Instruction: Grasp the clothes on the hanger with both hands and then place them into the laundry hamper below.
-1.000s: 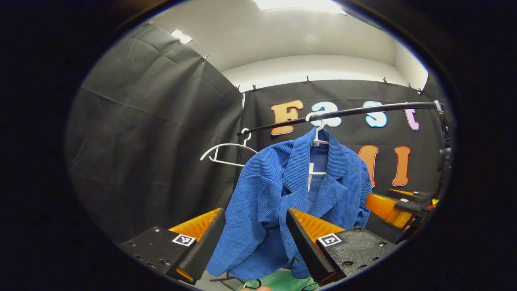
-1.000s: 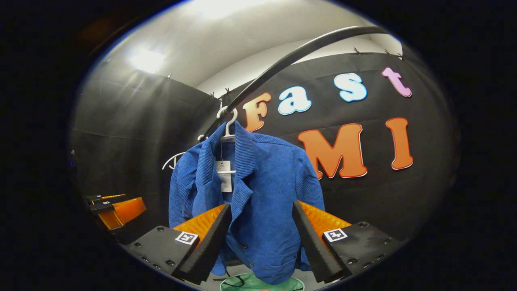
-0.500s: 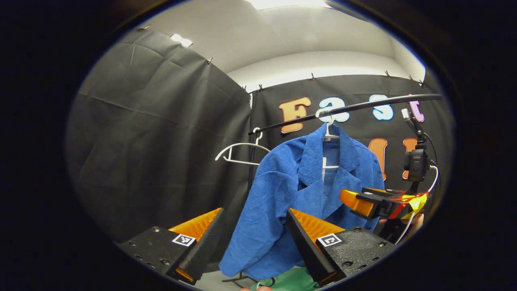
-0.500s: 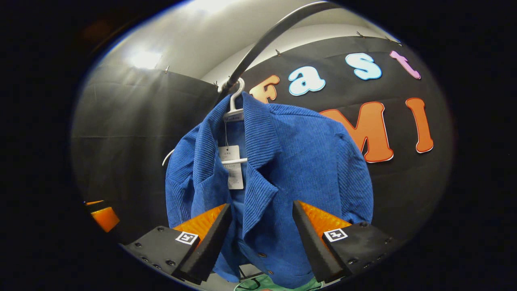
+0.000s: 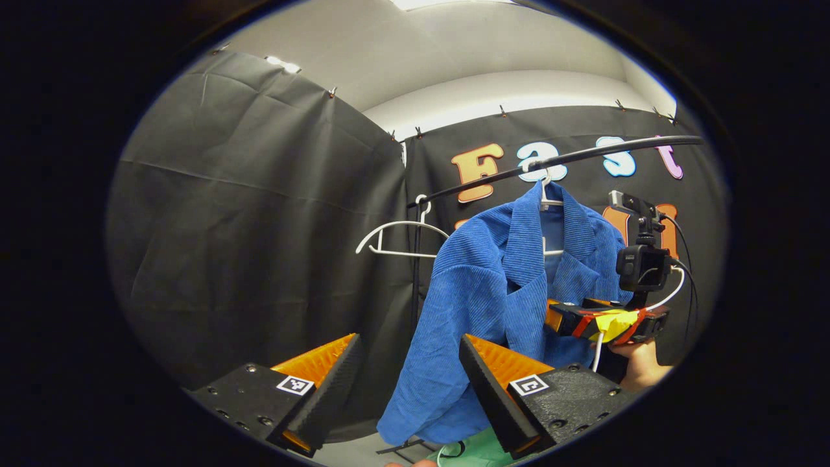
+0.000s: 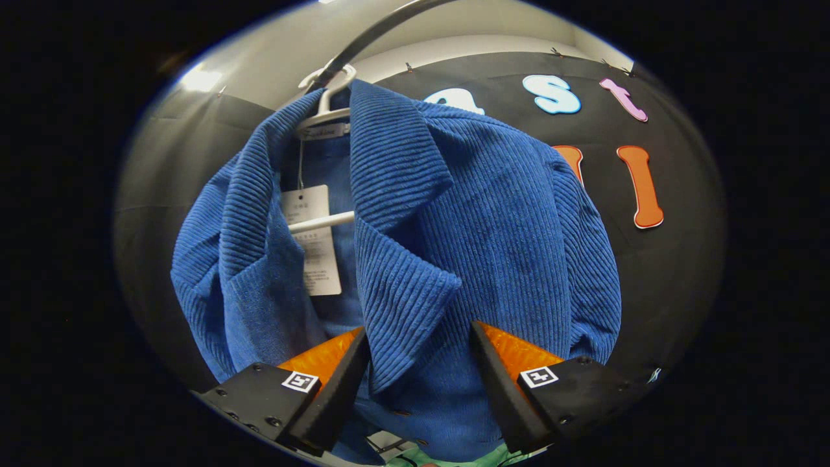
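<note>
While the blue corduroy jacket hangs on its white hanger from the black rail, we have the right gripper right up against it, jaws wide apart with the lapel between them, not pressing on it. A paper tag dangles inside the collar. In the left gripper view, our left gripper sits back from the jacket, jaws spread and holding nothing. An empty white hanger hangs further along the rail. A green hamper peeks out below the jacket's hem.
</note>
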A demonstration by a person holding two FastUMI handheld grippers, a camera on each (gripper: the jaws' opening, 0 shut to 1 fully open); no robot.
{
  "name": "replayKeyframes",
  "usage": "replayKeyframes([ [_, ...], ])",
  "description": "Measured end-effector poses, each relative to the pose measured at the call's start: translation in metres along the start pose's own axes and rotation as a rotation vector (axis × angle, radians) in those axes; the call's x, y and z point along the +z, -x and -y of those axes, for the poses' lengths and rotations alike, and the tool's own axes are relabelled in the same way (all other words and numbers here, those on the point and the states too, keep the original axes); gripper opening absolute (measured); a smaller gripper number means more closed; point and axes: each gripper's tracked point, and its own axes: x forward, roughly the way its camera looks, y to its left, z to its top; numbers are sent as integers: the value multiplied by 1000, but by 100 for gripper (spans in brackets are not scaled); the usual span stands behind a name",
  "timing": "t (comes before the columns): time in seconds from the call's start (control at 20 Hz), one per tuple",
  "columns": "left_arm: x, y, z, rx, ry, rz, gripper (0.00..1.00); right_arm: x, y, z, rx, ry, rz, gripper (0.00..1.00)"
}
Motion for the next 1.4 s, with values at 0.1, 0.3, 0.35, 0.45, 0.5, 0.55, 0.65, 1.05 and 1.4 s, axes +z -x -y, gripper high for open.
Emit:
replayKeyframes([
  [0.1, -4, 0, -1, -6, 6, -14, 92, -2, 3, 10, -8, -22, -1, 92],
  [0.3, -15, -2, 9, -23, 11, -33, 92, 9, 19, 26, 63, -61, 13, 56],
  [0.35, -18, -2, 15, -33, 15, -44, 92, 11, 27, 27, 96, -62, 2, 47],
  [0.45, -22, 0, 29, -58, 27, -53, 92, 19, 49, 42, 116, -62, 10, 38],
  [0.5, -23, 0, 37, -70, 33, -53, 92, 24, 48, 55, 79, -53, 31, 24],
  [0.55, -24, 0, 46, -85, 38, -52, 92, 37, 62, 68, 60, -46, 65, 10],
  [0.65, -26, -3, 64, -115, 53, -51, 92, 53, 76, 74, 97, -32, 91, 10],
  [1.05, -26, -24, 139, -278, 147, -39, 92, 126, 126, 89, 175, 72, 243, 7],
  [1.4, -31, -78, 190, -357, 176, -21, 92, 181, 169, 78, 197, 151, 381, 7],
])
